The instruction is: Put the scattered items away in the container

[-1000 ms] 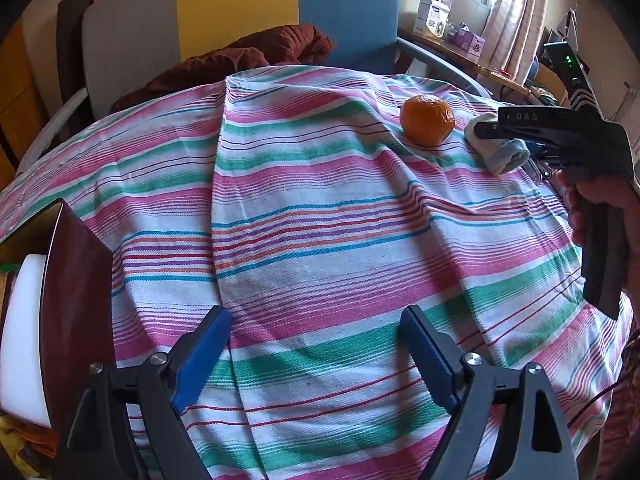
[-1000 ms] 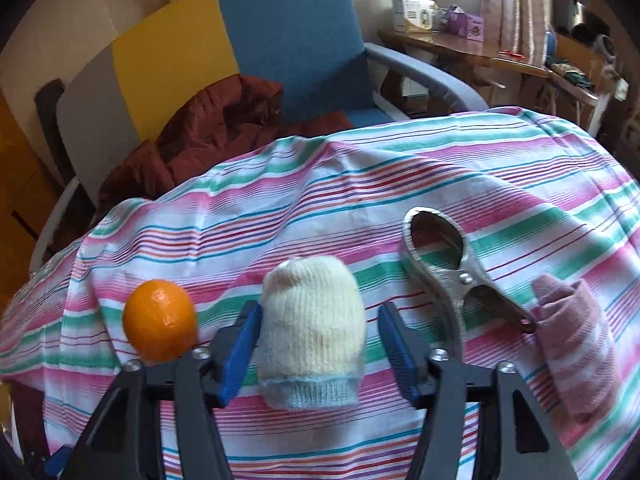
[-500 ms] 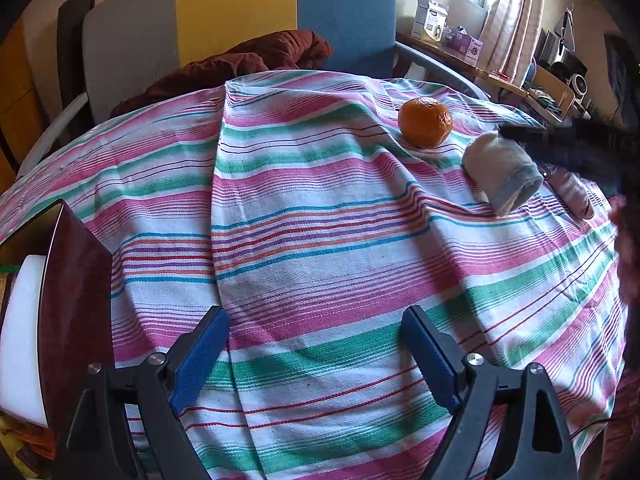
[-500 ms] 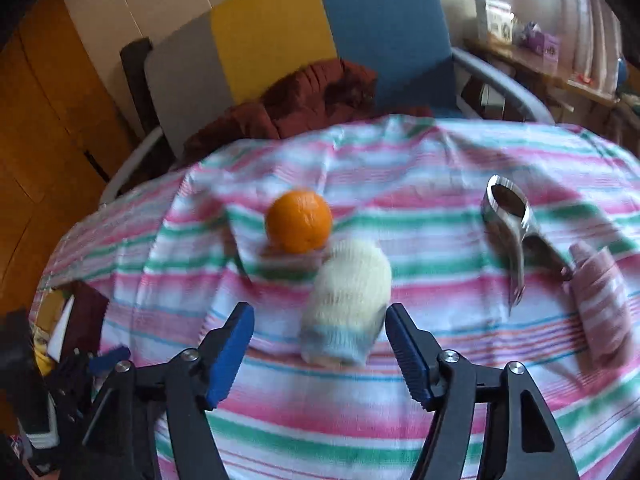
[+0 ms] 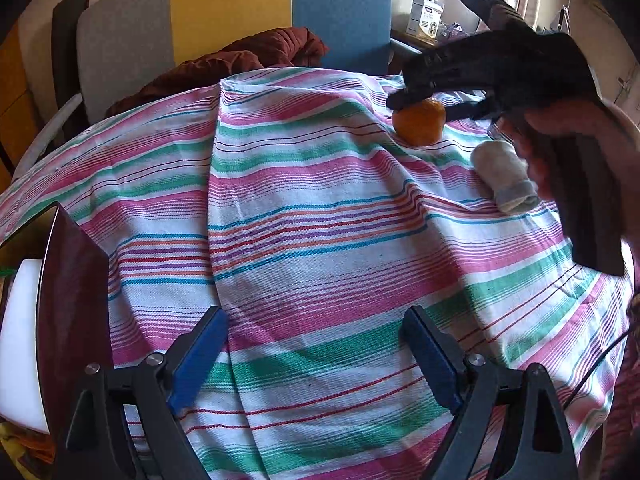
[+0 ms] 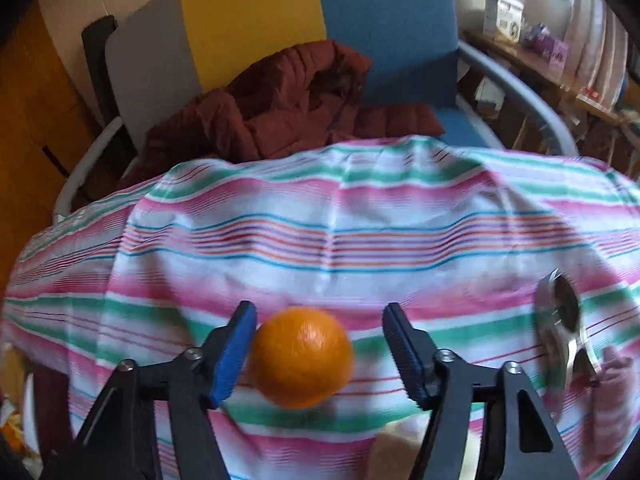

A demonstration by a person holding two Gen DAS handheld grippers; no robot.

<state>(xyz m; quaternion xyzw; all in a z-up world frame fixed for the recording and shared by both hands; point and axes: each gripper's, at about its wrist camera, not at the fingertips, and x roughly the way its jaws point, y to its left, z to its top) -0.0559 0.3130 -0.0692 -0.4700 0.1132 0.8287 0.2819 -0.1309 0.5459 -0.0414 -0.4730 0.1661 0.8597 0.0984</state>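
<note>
An orange [image 6: 302, 354] lies on the striped cloth [image 5: 320, 216]; it also shows in the left wrist view [image 5: 419, 125]. My right gripper [image 6: 320, 344] is open with its jaws on either side of the orange, the left pad [image 6: 234, 354] close against it. A rolled cream sock [image 5: 505, 176] lies just right of the orange. A metal tool [image 6: 560, 332] and a pink sock [image 6: 612, 396] lie further right. My left gripper [image 5: 316, 356] is open and empty over the cloth's near part. A dark brown container [image 5: 72, 300] stands at the left edge.
A chair with grey, yellow and blue panels [image 6: 248, 28] holds a dark red jacket [image 6: 288, 96] behind the table. A wooden shelf with boxes [image 6: 532, 52] stands at the back right. A white item [image 5: 20, 340] lies inside the container.
My right gripper has left the cream sock and moved left to the orange, which now sits between its open jaws. The left gripper has barely moved.
</note>
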